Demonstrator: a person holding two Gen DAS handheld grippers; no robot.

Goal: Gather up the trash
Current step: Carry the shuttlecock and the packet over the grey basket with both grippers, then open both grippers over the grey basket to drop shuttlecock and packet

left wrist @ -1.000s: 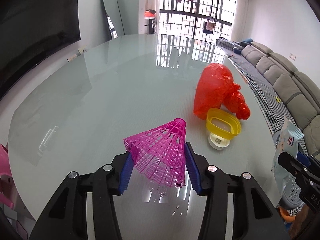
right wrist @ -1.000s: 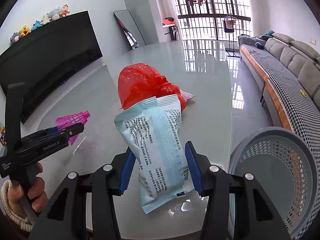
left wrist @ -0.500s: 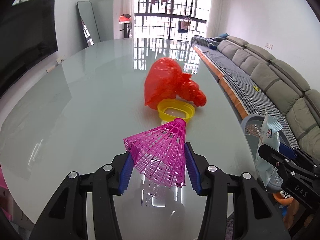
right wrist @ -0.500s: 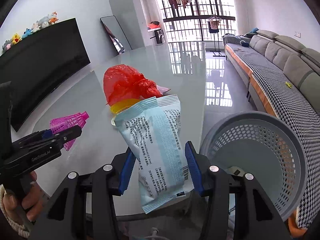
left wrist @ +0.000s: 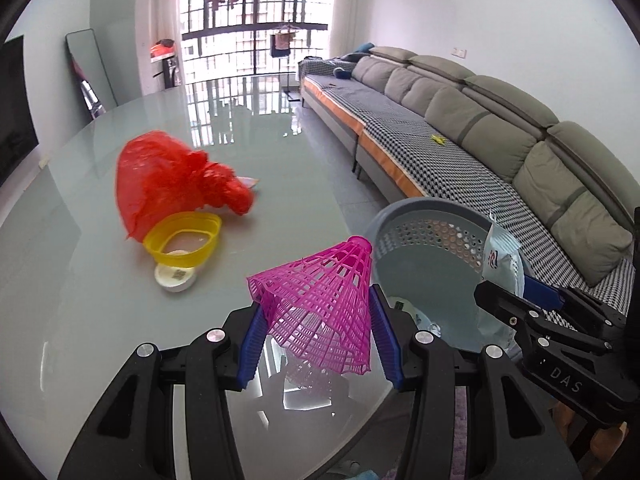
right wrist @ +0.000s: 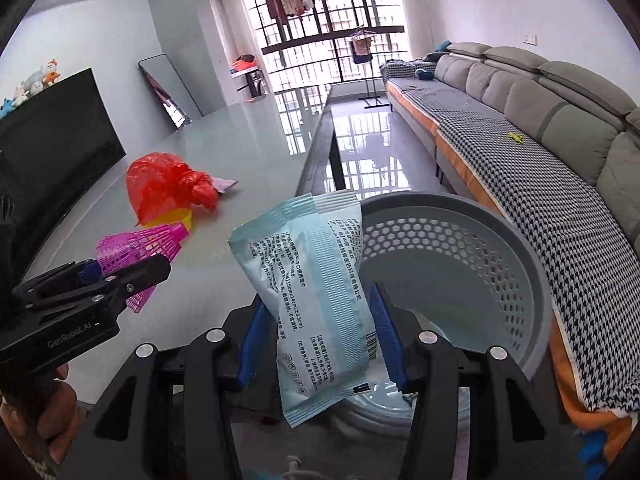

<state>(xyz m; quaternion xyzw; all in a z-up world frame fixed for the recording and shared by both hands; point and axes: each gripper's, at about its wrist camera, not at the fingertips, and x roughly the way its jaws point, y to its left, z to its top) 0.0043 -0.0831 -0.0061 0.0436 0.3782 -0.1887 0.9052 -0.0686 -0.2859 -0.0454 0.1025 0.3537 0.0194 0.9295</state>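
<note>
My left hand-held gripper [left wrist: 318,334] pinches a pink plastic shuttlecock [left wrist: 320,304] by its skirt, blue pads pressed against both sides, the cork end pointing away from me and up over the near edge of the glass surface [left wrist: 100,300]. My right hand-held gripper [right wrist: 318,334] is clamped on a pale blue wet-wipe packet [right wrist: 316,300], which stands upright between the pads with its printed side facing me. Just beyond the packet, off the edge of the surface, the grey perforated basket [right wrist: 500,248] stands with its mouth open toward me; in the left wrist view the packet sits in front of the basket's right rim. On the surface lie a crumpled red plastic bag [left wrist: 168,184], a yellow oval ring [left wrist: 182,242] touching the bag's near side, and a small white lid [left wrist: 176,278] just in front of the ring. A grey sofa [left wrist: 500,132] runs along the right wall.
</note>
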